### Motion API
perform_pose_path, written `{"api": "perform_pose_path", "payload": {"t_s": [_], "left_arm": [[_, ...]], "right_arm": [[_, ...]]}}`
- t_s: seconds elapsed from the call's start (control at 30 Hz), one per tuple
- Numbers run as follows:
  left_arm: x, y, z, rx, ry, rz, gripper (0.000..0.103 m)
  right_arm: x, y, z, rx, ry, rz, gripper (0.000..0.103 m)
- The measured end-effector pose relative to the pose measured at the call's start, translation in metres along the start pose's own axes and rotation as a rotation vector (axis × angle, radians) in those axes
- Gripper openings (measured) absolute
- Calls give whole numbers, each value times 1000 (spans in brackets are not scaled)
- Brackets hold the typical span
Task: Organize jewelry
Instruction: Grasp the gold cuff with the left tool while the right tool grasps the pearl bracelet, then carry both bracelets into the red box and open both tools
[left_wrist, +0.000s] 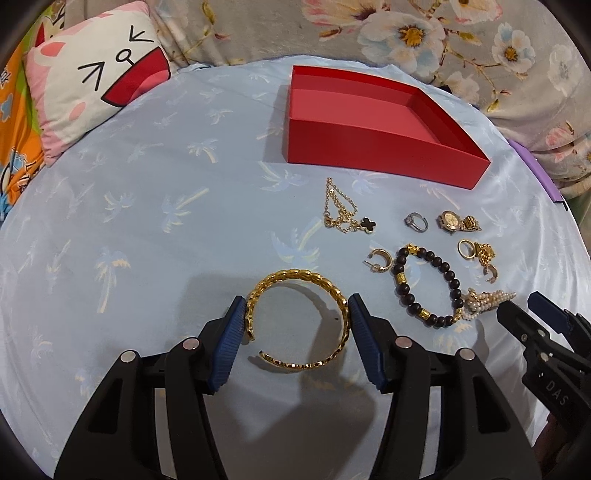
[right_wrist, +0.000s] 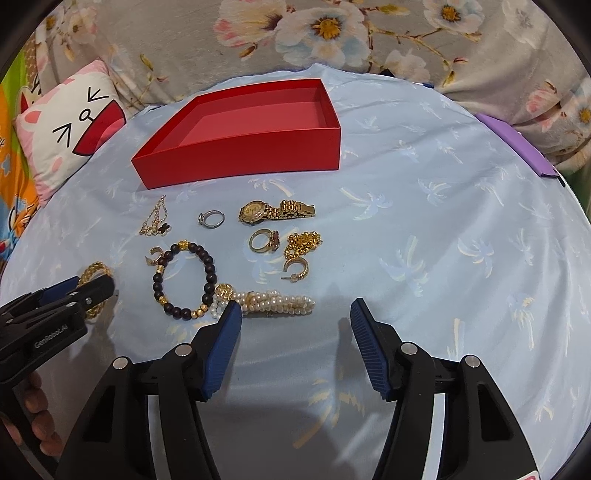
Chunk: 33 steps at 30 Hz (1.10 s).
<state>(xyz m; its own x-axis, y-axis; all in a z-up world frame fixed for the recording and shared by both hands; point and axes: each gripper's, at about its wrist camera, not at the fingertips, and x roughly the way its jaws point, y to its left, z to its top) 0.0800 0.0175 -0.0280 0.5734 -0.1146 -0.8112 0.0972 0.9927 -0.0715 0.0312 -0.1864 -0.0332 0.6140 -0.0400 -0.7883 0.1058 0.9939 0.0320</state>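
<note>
Left wrist view: my left claw (left_wrist: 297, 314) is clenched on the gold bangle (left_wrist: 295, 321), both pads pressing its sides, the bangle lying on the blue cloth (left_wrist: 147, 221). Right wrist view: my right claw (right_wrist: 295, 314) stands released; its left pad is at the pearl bracelet (right_wrist: 273, 302), contact uncertain. Red box (right_wrist: 240, 155) sits beyond the jewelry, with nothing visible inside.

Surface: pale blue cloth with palm-tree print (right_wrist: 424, 206).
Landmark: open red cardboard box (right_wrist: 240, 157), far side.
Just before box: gold chain with black clover (right_wrist: 157, 221), silver ring (right_wrist: 211, 218), gold wristwatch (right_wrist: 275, 211).
Nearer: dark wooden bead bracelet (right_wrist: 184, 280), white pearl bracelet (right_wrist: 273, 301).
Left: open gold bangle (left_wrist: 297, 319).
</note>
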Motion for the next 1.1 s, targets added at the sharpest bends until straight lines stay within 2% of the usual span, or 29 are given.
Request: {"api": "perform_pose_path", "payload": {"t_s": [0.33,0.4,0.43,0.5,0.57,0.6,0.87,1.1], "left_arm": [[-7,7,3,-10,-9,-2,55],[-8,7,3,-8,-11,-4,55],[-8,7,3,-8,-12,-6,55],[-9,6,3,-6,-14,-6,55],[-9,5,4,-6,-14,-10,55],[-9,4,4,-4,-13,-11,55],[-20,-2,4,13,-31,-31,55],[-52,-5,21,26,-100,-68,55]], "right_arm": [[19,10,7,-71,21,56,60],[23,10,7,-76,43,68,55],[22,9,6,-71,43,76,52],[21,9,5,-74,48,70,39],[20,7,4,-67,51,70,14],[20,6,3,-61,54,78,11],[3,3,0,-25,30,112,8],[-46,5,19,-35,-88,123,7]]}}
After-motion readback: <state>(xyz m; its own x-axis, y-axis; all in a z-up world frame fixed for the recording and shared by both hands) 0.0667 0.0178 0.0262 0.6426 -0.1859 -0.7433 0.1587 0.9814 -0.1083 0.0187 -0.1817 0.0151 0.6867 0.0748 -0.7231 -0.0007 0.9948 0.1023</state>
